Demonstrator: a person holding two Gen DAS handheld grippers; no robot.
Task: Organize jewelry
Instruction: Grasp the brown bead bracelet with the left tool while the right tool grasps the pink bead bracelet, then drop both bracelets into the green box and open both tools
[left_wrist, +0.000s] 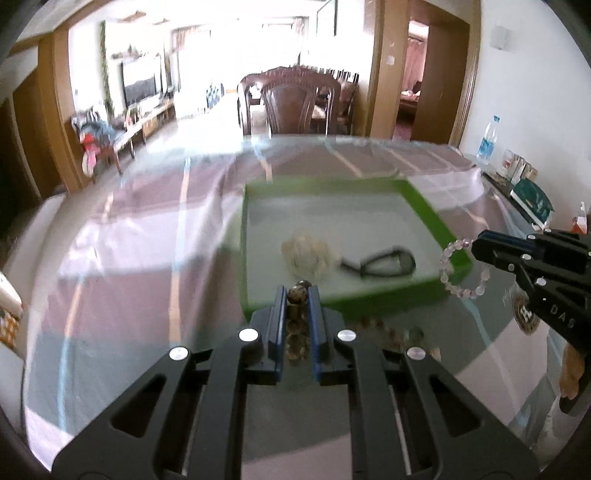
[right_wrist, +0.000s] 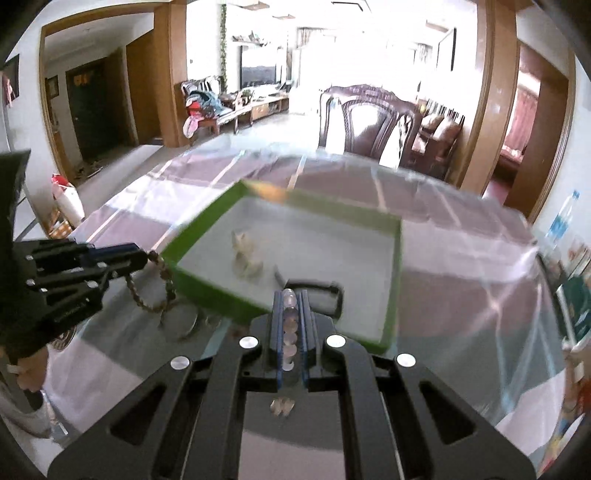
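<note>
A green-rimmed tray with a white floor sits on the glass table; it also shows in the right wrist view. Inside lie a cream bead cluster and a black cord loop. My left gripper is shut on a brown bead bracelet, held just before the tray's near rim; the bracelet hangs from it in the right wrist view. My right gripper is shut on a pale pink bead bracelet, which dangles beside the tray's right corner in the left wrist view.
The table wears a purple checked cloth under glass. A water bottle and boxes stand at the right edge. A dark wooden chair stands behind the table. Small beads lie on the glass near the tray.
</note>
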